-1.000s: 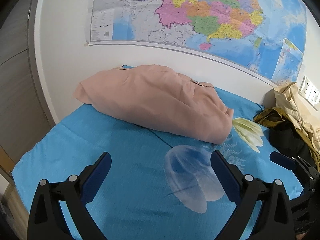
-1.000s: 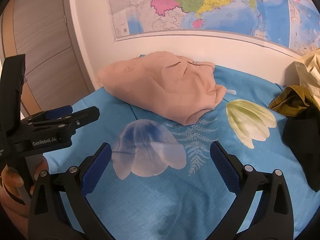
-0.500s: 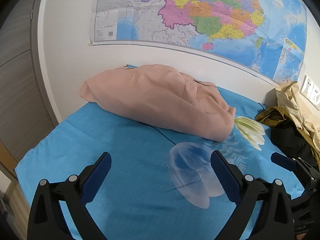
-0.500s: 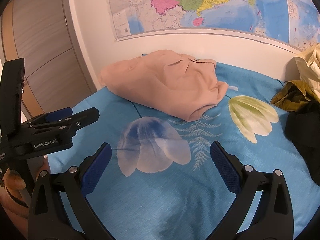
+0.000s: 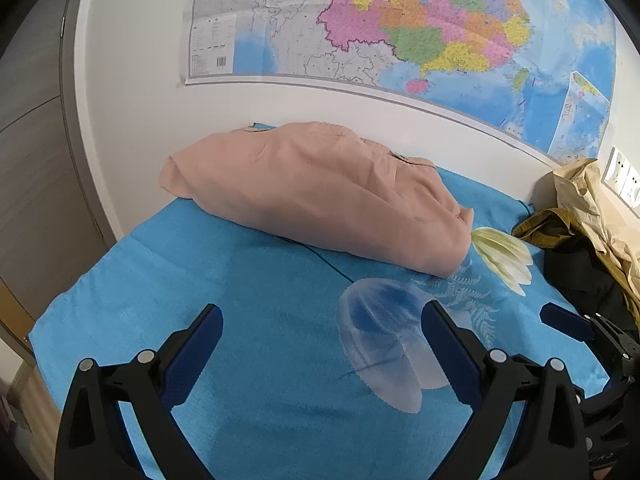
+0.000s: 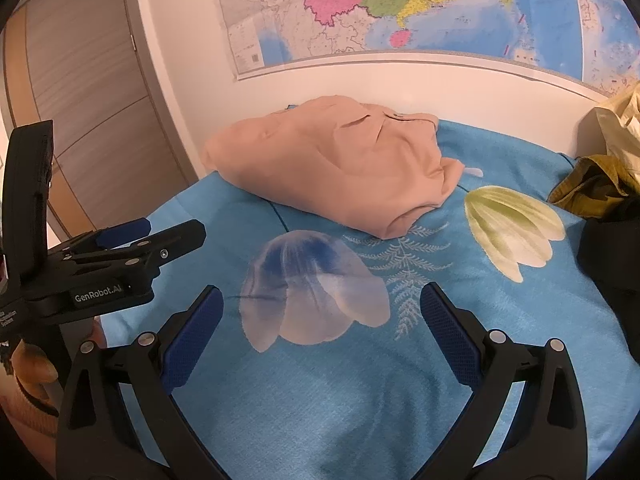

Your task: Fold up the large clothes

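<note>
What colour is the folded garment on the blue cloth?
The folded garment is plain peach pink, clearest in the right wrist view.

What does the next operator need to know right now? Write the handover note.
Left gripper: jaws open, empty, over the blue bedspread.
Right gripper: jaws open, empty, also above the bedspread.
Pink garment: lies folded in a bundle at the far side by the wall, touched by neither gripper.
Unfolded pile of olive, black and beige clothes sits heaped at the right edge.
Done: the pink piece looks folded. Left: probably the pile, one item at a time.
</note>
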